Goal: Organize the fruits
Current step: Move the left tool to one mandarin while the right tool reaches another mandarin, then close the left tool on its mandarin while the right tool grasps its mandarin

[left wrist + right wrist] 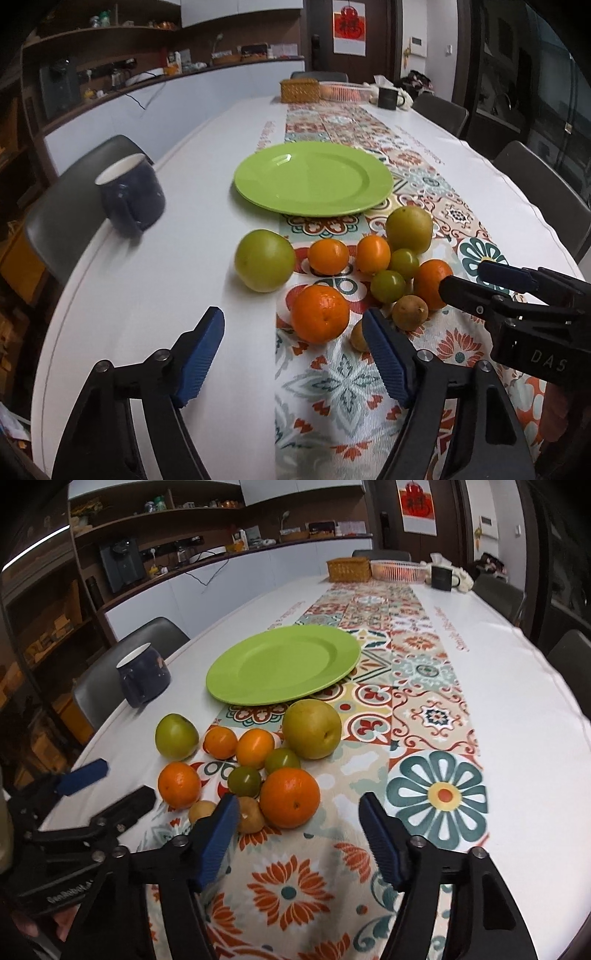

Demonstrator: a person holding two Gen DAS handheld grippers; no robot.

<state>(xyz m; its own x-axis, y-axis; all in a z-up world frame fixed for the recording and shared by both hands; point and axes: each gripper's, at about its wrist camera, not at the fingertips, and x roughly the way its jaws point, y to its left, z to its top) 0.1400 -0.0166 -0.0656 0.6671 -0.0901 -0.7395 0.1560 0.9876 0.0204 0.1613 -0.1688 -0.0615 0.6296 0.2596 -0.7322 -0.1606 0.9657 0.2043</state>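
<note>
Lying in a loose cluster on the patterned runner [424, 709] of the white surface [147, 295], the fruits sit just in front of both claws, on the near side of an empty green plate [314, 177].

The left claw [293, 354] hangs above the surface with its blue pads [199, 358] apart and nothing between them. A large orange [320, 313] lies just beyond the gap, nearer the right-hand finger, and a small brown fruit [357, 335] peeks out beside that finger's tip. Further off to the left sits a green apple [265, 260], off the runner on bare white.

The right claw [297, 834] is likewise parted and grips nothing. Another orange [290, 797] rests just ahead of its opening, towards the left-hand finger, and a second small brown fruit [251, 814] lies right beside that finger's tip, partly hidden by it. Whether the finger touches it cannot be told.

Behind these lie two green tomatoes [244, 780], two smaller oranges [255, 747] and a yellow-green pear [312, 728], the last nearest the plate. A dark blue mug [143, 675] stands well to the left, near the surface's edge. Each claw shows at the margin of the other's view.
</note>
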